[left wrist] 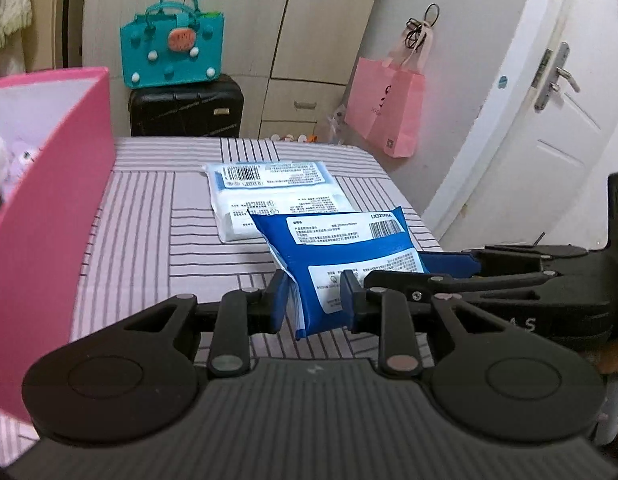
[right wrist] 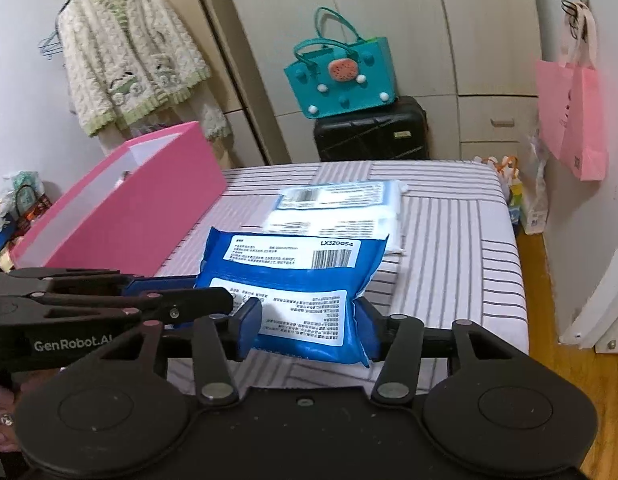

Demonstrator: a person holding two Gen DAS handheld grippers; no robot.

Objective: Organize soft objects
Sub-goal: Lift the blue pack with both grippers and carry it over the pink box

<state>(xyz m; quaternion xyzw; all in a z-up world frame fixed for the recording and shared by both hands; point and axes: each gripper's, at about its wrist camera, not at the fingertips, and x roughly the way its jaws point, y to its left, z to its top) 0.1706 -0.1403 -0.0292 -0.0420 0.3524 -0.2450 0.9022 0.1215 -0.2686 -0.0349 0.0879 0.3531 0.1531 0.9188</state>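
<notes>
A pink box [left wrist: 49,208] stands open at the left edge of the striped cloth [left wrist: 149,220]. Plush toys [left wrist: 13,160] lie inside it, cut off by its wall and the frame so their shapes are hard to make out. Beside it the left gripper [left wrist: 313,304] is pinched narrow on a corner of the blue packet [left wrist: 341,240], lifting it clear of the cloth. The right gripper [right wrist: 309,324] stands about half spread, one finger on either side of the packet without squeezing it. Behind lie white tissue packs [left wrist: 269,200], their print too small to read.
</notes>
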